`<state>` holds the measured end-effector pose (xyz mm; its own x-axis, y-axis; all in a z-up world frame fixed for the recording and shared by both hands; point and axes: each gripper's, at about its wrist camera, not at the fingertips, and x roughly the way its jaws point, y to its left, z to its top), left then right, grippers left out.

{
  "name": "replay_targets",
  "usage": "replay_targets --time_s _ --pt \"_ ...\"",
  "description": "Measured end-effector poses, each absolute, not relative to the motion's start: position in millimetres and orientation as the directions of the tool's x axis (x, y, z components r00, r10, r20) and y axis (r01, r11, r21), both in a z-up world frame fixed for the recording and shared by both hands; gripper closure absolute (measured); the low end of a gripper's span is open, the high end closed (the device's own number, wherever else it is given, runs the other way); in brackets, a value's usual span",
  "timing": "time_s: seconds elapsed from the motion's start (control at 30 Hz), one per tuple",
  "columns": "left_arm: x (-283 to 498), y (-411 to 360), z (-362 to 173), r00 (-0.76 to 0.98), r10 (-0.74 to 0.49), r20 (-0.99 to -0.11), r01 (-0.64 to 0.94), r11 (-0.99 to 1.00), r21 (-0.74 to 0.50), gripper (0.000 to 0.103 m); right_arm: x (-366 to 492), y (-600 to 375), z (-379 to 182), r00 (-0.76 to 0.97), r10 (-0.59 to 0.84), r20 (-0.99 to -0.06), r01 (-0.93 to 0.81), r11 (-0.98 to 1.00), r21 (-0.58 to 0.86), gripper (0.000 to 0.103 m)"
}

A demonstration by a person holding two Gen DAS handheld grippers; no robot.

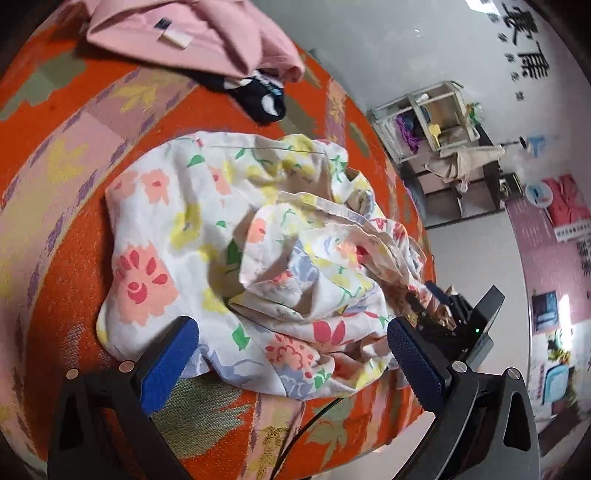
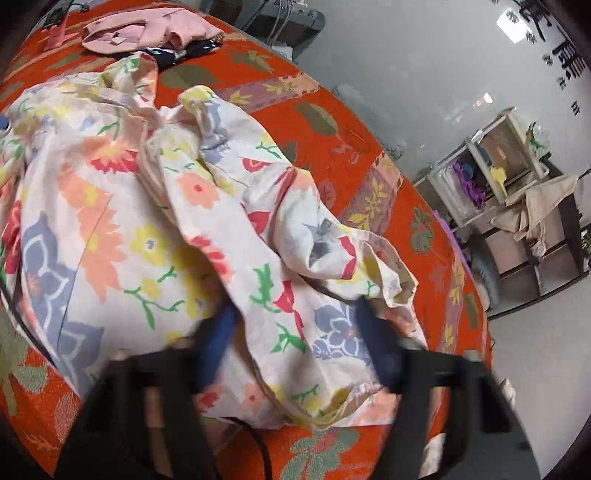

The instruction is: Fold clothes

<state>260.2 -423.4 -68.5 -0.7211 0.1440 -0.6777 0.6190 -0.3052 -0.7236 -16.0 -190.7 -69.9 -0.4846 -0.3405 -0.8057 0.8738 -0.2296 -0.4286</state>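
Note:
A white floral garment [image 1: 229, 236] lies crumpled on an orange patterned bedspread [image 1: 55, 122]. My left gripper [image 1: 291, 354] is open, its blue pads either side of the garment's near edge, holding nothing. The right gripper shows in the left wrist view [image 1: 443, 306] at the garment's right side. In the right wrist view the same garment [image 2: 155, 229] fills the middle. My right gripper [image 2: 295, 347] is open and blurred, its jaws straddling a fold of the cloth without closing on it.
A pink garment [image 1: 192, 33] and a dark spotted one [image 1: 255, 96] lie at the bed's far end. The bed edge [image 1: 417, 206] drops to a grey floor. A shelf unit [image 1: 439, 129] stands by the wall. A black cable [image 1: 306, 424] runs below the garment.

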Motion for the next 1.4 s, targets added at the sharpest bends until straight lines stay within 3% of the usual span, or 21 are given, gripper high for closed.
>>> replay_targets --time_s 0.03,0.2,0.3,0.43,0.53,0.73,0.83,0.87,0.93,1.0,1.03,1.07,1.13,1.27,1.4 --pt "263 -425 -71 -0.713 0.149 -0.686 0.632 -0.287 -0.720 0.001 -24 -190 -65 -0.458 -0.344 -0.820 0.885 -0.263 -0.384 0.100" --pt "275 -431 -62 -0.767 0.179 -0.616 0.579 -0.220 -0.785 0.001 -25 -139 -8 -0.332 -0.495 -0.803 0.922 -0.348 -0.167 0.102" --pt "265 -433 -52 -0.772 0.192 -0.606 0.562 -0.239 -0.792 0.001 -9 -89 24 -0.342 -0.536 -0.772 0.912 -0.386 -0.136 0.102" --pt "237 -427 -50 -0.749 0.226 -0.622 0.554 -0.299 -0.777 0.001 20 -36 36 -0.381 -0.535 -0.754 0.891 -0.429 -0.145 0.101" --pt "238 -413 -60 -0.760 0.292 -0.581 0.532 -0.235 -0.814 0.001 44 -1 36 -0.406 -0.524 -0.748 0.878 -0.450 -0.162 0.101" --pt "245 -385 -84 -0.783 0.416 -0.462 0.481 -0.065 -0.874 0.001 95 72 27 -0.472 -0.472 -0.745 0.835 -0.510 -0.207 0.101" --pt "249 -365 -97 -0.802 0.492 -0.339 0.414 0.047 -0.909 0.001 107 108 14 -0.519 -0.406 -0.752 0.779 -0.587 -0.221 0.101" --pt "250 -361 -98 -0.815 0.503 -0.287 0.377 0.085 -0.922 0.001 108 119 8 -0.536 -0.377 -0.755 0.755 -0.614 -0.230 0.101" --pt "260 -358 -91 -0.844 0.458 -0.277 0.344 0.068 -0.936 0.001 104 137 -2 -0.568 -0.332 -0.753 0.712 -0.656 -0.248 0.100" --pt "270 -360 -84 -0.850 0.410 -0.331 0.371 0.019 -0.928 0.001 103 143 -9 -0.572 -0.328 -0.752 0.700 -0.674 -0.238 0.095" --pt "275 -361 -81 -0.849 0.385 -0.362 0.390 -0.005 -0.921 0.001 106 136 -11 -0.542 -0.361 -0.759 0.723 -0.660 -0.203 0.086" --pt "279 -362 -80 -0.847 0.371 -0.380 0.401 -0.021 -0.916 0.001 108 129 -13 -0.512 -0.392 -0.765 0.745 -0.645 -0.168 0.064" --pt "286 -361 -77 -0.849 0.349 -0.396 0.404 -0.052 -0.913 0.001 118 106 -19 -0.416 -0.501 -0.759 0.798 -0.601 -0.040 0.037" --pt "283 -364 -73 -0.828 0.304 -0.471 0.454 -0.130 -0.881 0.001 147 38 -33 -0.046 -0.712 -0.701 0.868 -0.376 0.325 0.037" --pt "266 -370 -69 -0.795 0.299 -0.527 0.474 -0.235 -0.849 0.001 183 19 -26 0.044 -0.724 -0.688 0.906 -0.261 0.333 0.037"
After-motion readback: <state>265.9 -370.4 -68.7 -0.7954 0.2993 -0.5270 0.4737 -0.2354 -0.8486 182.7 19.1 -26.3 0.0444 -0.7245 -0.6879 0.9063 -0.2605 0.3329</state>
